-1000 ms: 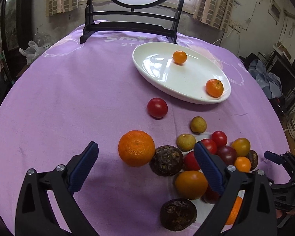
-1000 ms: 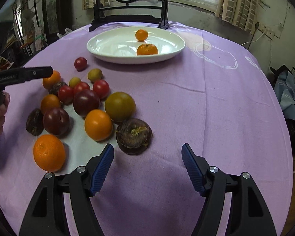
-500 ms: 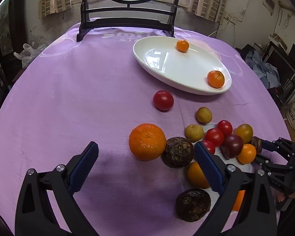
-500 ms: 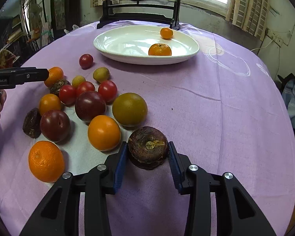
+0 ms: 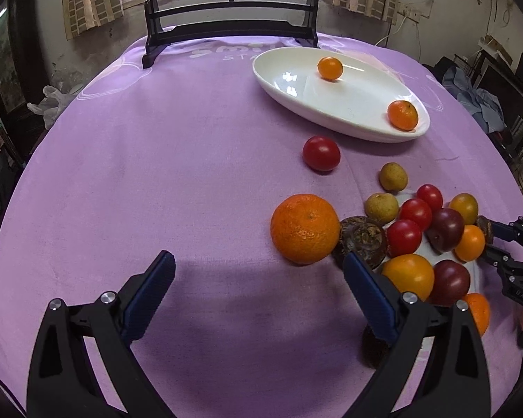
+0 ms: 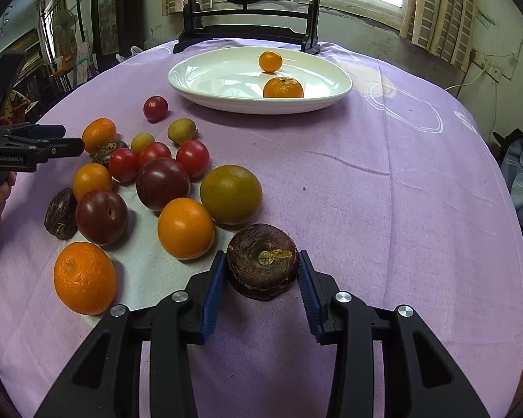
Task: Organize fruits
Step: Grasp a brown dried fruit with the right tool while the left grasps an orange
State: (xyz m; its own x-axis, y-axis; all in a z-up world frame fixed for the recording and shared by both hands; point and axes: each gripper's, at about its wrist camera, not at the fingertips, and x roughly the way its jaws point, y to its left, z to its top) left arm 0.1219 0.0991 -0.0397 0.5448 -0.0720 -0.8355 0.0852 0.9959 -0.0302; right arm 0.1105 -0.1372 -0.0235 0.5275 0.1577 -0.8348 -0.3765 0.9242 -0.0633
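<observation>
Fruits lie in a loose cluster on the purple tablecloth (image 6: 383, 181), and I have one of them, a dark wrinkled fruit (image 6: 261, 266), clamped between the blue pads of my right gripper (image 6: 261, 275) at the cluster's near edge; it sits low on the cloth, though I cannot tell whether it is touching; just beside it are an orange fruit (image 6: 186, 228) and an olive-green round fruit (image 6: 230, 194); further left sit two dark plums, red tomatoes, small yellow-green fruits and a large mandarin (image 6: 84, 277).

The white oval plate (image 6: 226, 101) stands beyond the cluster, well apart from my grip; it holds a small orange (image 6: 270, 61) and a tangerine (image 6: 283, 87), apart from each other, with bare plate to their left.

My left gripper (image 5: 258, 291) has its jaws spread wide over bare cloth, holding nothing; the large mandarin (image 5: 305, 228) lies just beyond its right finger; one red tomato (image 5: 321, 153) sits alone between cluster and plate.

The cloth is bare across the whole right side of the table; a dark wooden stand (image 6: 247, 31) with a round painted panel rises behind the plate, curtained windows behind it.
</observation>
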